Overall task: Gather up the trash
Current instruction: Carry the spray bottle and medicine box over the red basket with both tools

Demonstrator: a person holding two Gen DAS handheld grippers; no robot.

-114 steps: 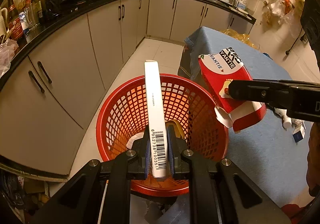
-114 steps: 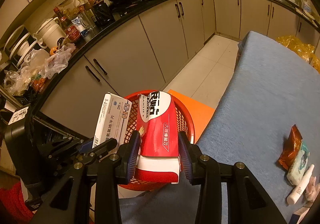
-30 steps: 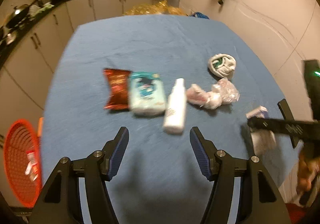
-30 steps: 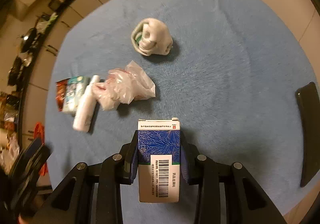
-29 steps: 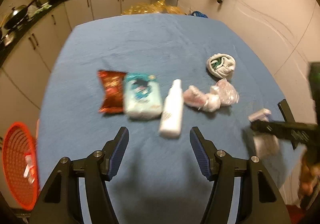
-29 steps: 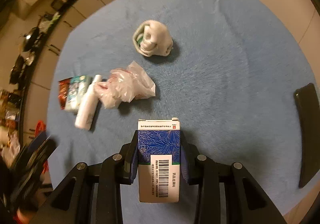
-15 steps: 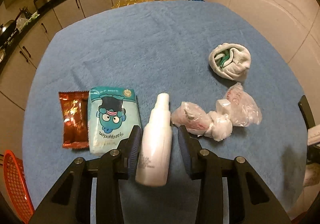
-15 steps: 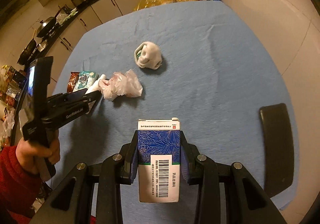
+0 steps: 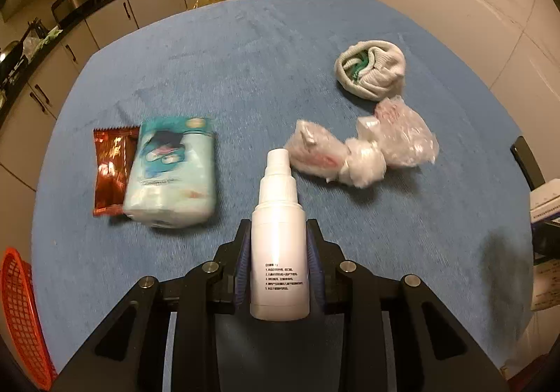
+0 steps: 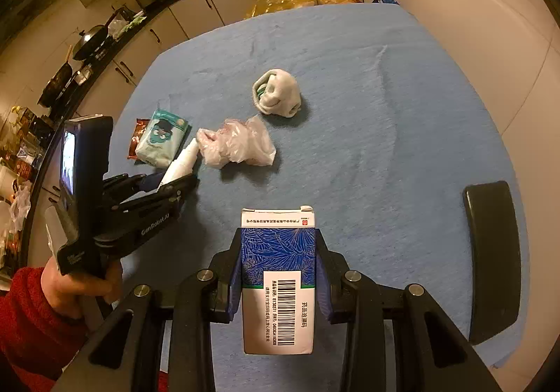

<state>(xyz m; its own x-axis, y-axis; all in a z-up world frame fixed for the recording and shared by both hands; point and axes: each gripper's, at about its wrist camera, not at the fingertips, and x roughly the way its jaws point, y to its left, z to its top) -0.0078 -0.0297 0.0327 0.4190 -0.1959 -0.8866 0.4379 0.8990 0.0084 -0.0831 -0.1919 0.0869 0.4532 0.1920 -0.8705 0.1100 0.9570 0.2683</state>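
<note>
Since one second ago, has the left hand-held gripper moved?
Yes. The left hand-held gripper advanced toward the white bottle on the blue tablecloth; its jaws have just closed onto it.

Both wrist fisheyes look steeply down along their fingers onto the blue-clothed surface [image 9: 280, 52], close up; both share the rolled sock [image 9: 371, 71] and crumpled plastic bag [image 10: 238, 145].

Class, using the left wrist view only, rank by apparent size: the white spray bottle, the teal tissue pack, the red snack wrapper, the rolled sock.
1. white spray bottle, though nearness to the camera inflates it
2. teal tissue pack
3. rolled sock and red snack wrapper look alike, so unranked
</note>
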